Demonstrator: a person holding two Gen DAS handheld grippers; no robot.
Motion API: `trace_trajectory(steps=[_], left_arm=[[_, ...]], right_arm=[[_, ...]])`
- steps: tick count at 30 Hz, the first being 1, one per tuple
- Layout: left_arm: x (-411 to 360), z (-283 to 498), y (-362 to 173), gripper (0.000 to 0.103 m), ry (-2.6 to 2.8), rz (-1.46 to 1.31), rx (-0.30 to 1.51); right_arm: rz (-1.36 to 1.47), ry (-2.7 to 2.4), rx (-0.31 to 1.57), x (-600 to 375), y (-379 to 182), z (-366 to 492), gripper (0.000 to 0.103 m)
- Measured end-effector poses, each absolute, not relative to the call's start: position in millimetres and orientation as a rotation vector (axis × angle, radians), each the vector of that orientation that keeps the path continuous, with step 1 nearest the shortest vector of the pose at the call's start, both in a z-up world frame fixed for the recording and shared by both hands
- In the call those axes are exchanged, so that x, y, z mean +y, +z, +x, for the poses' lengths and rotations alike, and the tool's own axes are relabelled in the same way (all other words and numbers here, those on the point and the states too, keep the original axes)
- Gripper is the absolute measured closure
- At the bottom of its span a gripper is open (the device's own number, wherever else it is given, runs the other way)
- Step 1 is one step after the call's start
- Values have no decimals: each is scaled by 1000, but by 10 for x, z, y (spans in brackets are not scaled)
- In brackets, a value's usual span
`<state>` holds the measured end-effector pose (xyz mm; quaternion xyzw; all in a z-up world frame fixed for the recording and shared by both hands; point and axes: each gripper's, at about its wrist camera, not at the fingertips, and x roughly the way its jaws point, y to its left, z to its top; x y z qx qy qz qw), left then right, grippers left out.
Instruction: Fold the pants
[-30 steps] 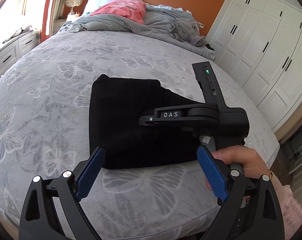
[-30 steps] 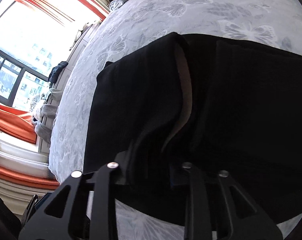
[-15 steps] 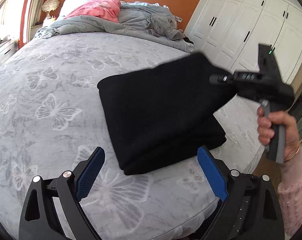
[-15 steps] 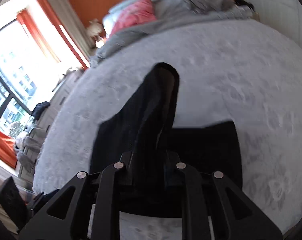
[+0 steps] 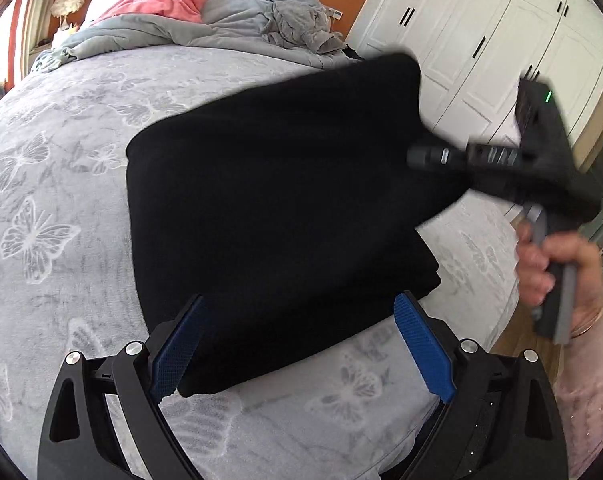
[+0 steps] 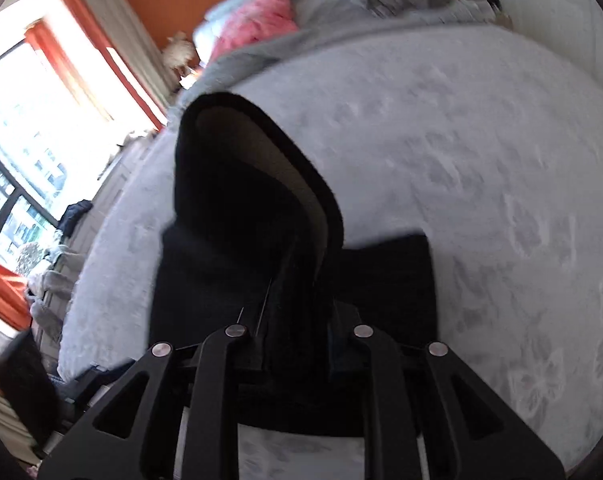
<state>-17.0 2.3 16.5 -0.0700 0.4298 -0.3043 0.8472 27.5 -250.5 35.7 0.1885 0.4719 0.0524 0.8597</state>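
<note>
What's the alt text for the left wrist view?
A right claw, held in a hand, lifts one layer of black folded fabric pants off a grey butterfly-print bedspread. The blue-padded left claw hovers open at the near edge.

Both wrist views close over bed [image 5: 61, 184]

Our right gripper [image 5: 425, 158] has raised a flap of the folded black fabric pants [image 5: 269, 216] off the grey butterfly-print bedspread [image 5: 61, 200].
</note>
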Motion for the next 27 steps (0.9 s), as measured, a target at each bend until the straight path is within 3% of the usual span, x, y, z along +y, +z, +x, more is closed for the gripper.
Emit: trace_trajectory(steps=[2,5,6,7,8,9,15,16,17,18,19,21,27], left_arm=[[40,-127,176,12,-652,-178,901],[131,-25,218,12,-647,-223,876],[197,36,212,12,-624,-249,870],[268,128,175,12,-585,-282,878],[339,230,116,12,-546,-318,900],[411,340,38,12,-506,-358,935],[608,845,-480,12,-413,-581,1134],[565,898,-570,14,-446,-612,1161],[532,937,-631,20,-483,-625,1175],[501,949,-656,51,-511,-621,1166],[469,957,-658,56,-523,-592,1171],[523,929,-544,71,-538,-595,1135],[1062,351,237,69,-557,-540,1031]], right_arm=[[462,45,1096,-2791,-172,178,78],[547,60,1006,-2968,-38,1,71],[506,36,981,-2974,71,-13,57],[471,24,956,-2982,157,-7,34],[446,18,944,-2992,204,18,21],[420,-6,935,-3013,228,46,15],[515,66,1053,-3069,-221,252,16],[541,73,1073,-3054,-311,290,21],[578,82,1075,-3039,-389,298,30],[633,119,1066,-3030,-443,298,50],[661,122,1061,-3016,-425,292,62],[643,122,1031,-2902,-210,258,67],[519,291,931,-2202,560,-105,65]])
